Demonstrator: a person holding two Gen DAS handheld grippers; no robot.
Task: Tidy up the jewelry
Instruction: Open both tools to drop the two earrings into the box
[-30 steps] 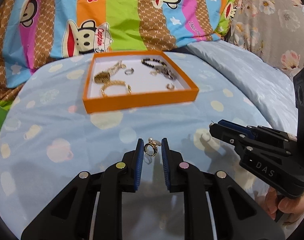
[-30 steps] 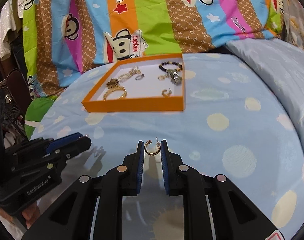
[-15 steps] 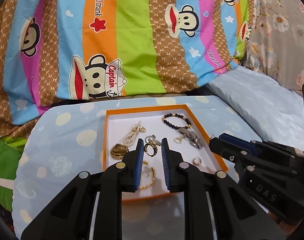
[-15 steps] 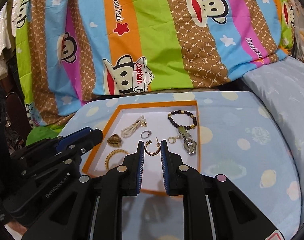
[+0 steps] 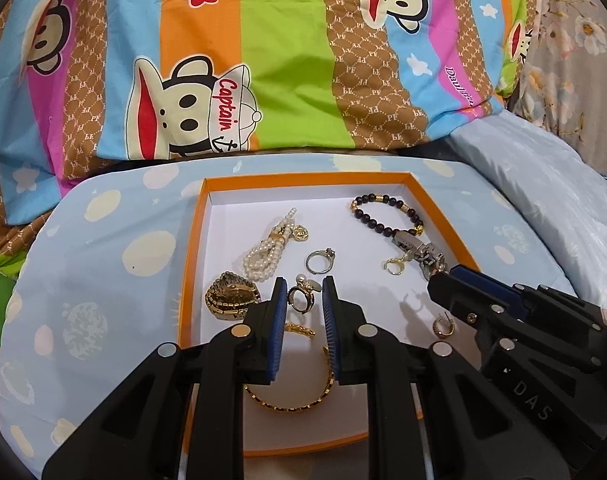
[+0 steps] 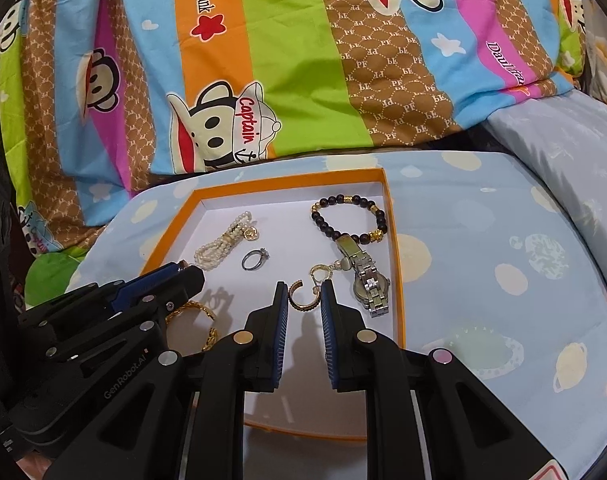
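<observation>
An orange box (image 5: 191, 264) with a white floor lies on the blue spotted sheet; it also shows in the right wrist view (image 6: 397, 280). My left gripper (image 5: 302, 298) is shut on a gold pearl ring (image 5: 301, 298) and holds it over the box, above a gold bangle (image 5: 299, 394). My right gripper (image 6: 302, 300) is shut on a gold hoop earring (image 6: 302, 300) over the box's right half, beside a silver watch (image 6: 367, 280). Inside the box lie a pearl bracelet (image 5: 265, 252), a silver ring (image 5: 319, 260), a dark bead bracelet (image 5: 383, 216) and a gold mesh piece (image 5: 229, 298).
A striped cartoon-monkey quilt (image 5: 263, 60) rises behind the box. A pale blue pillow (image 5: 563, 216) lies at the right. Another hoop earring (image 5: 441, 326) lies in the box near the right gripper's body. A small gold clasp earring (image 6: 321, 272) lies by the watch.
Both grippers have moved forward from the bare sheet to over the box, each still holding its piece. The box now fills the middle of both views.
</observation>
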